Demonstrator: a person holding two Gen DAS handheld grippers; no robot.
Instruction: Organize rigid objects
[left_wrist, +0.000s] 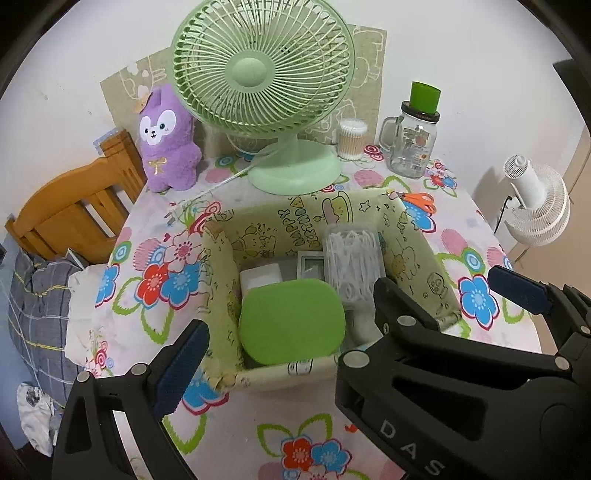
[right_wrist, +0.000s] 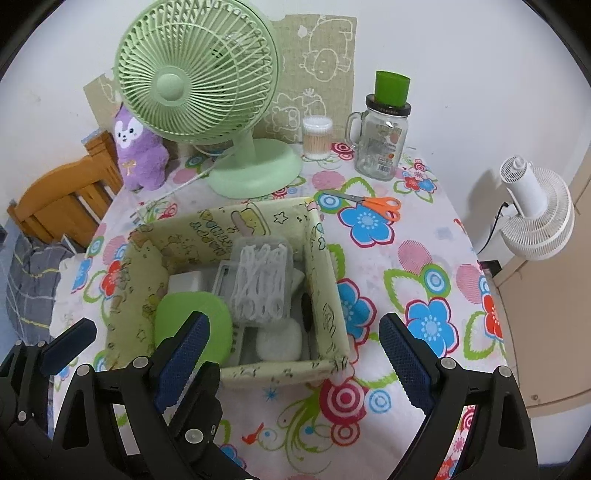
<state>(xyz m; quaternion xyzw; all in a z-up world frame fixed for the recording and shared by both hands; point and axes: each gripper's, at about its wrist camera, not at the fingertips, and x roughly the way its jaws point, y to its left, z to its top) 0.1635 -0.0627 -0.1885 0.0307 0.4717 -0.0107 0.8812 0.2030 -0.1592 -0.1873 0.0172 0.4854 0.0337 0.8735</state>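
Both wrist views look down and forward over the flower-patterned bench (left_wrist: 155, 280), close above the open yellow cartoon-print fabric box (left_wrist: 413, 258). The left view sits nearer it; the right view stands further right. Both share the box (right_wrist: 325, 266) and the pale green desk fan (right_wrist: 195, 85).

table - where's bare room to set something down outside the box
Free cloth lies right of the box, between it and the table edge, in front of the scissors; also in front of the box, near the right gripper. The back row, fan to jar, is crowded.
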